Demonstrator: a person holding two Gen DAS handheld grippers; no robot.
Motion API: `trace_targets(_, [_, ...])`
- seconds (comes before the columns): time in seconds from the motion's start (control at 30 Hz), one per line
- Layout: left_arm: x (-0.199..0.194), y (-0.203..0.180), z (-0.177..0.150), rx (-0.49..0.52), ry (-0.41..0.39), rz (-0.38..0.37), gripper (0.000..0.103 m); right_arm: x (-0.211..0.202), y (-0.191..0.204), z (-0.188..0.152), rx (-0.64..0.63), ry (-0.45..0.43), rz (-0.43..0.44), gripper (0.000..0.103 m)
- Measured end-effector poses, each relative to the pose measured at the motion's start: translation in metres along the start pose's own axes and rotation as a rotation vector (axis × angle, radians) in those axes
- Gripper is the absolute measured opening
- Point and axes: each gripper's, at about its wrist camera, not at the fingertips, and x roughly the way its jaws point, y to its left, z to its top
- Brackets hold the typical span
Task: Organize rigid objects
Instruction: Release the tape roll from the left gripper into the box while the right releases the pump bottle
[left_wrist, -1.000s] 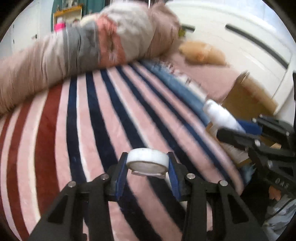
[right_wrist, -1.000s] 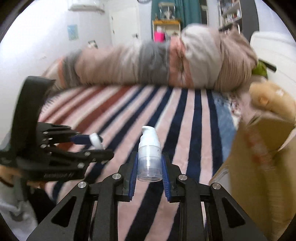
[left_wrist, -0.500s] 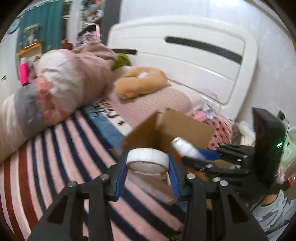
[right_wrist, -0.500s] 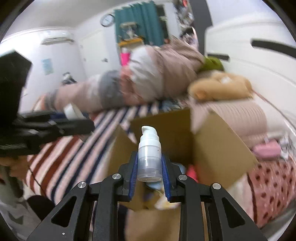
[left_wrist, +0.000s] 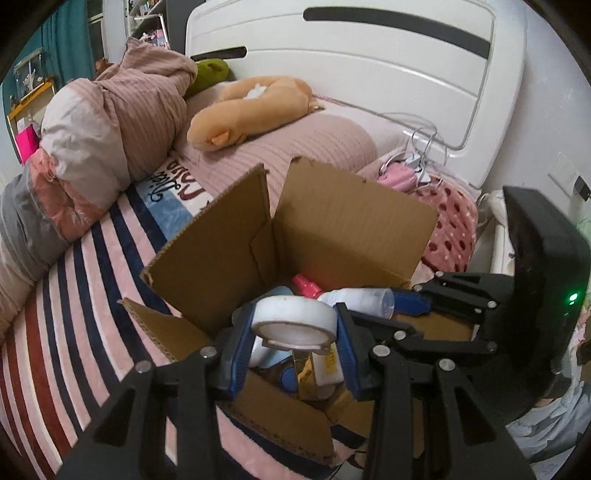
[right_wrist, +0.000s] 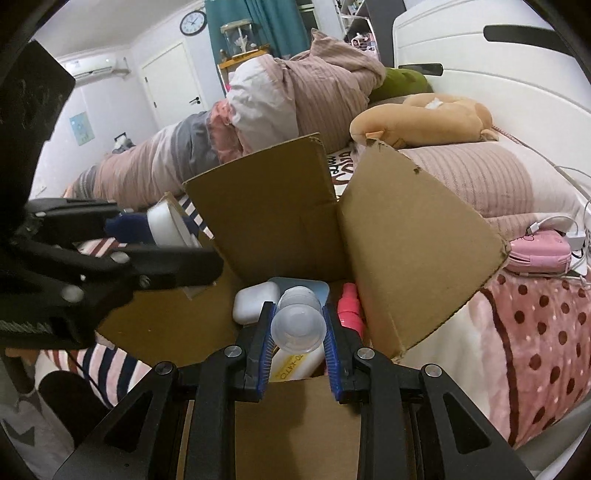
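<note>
Over the open cardboard box (right_wrist: 280, 221) on the bed, the left gripper (left_wrist: 295, 332) is clamping a white tape roll (left_wrist: 293, 319) while the right gripper (right_wrist: 298, 328) is gripping a clear pump bottle (right_wrist: 298, 321), both apparently awaiting lowering and release inside.

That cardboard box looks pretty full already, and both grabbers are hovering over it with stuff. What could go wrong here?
1. The two grippers are close together over the box; the left gripper and right gripper might bump.
2. The pump bottle could land on the white case or pink bottle and roll awkwardly.
3. The tape roll sits near the box's front flap, so it might drop on the flap and slide out.
</note>
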Motion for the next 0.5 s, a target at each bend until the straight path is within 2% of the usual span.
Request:
trace_targets(0.23, [0.0119,-0.0007,-0.0013,0.011,0.028,0.021,0.039,0.0009,-0.0035,0.002,0.009,-0.004,0.0,0.021])
trace_targets(0.43, [0.0069,0.001,-0.0021,0.008,0.011,0.016,0.048,-0.0012,-0.003,0.002,0.012,-0.005,-0.006,0.022])
trace_targets(0.5, [0.0023,0.0028,-0.0027,-0.001,-0.005,0.011,0.055,-0.0014,-0.0017,0.0032,0.008,-0.003,-0.006,0.021])
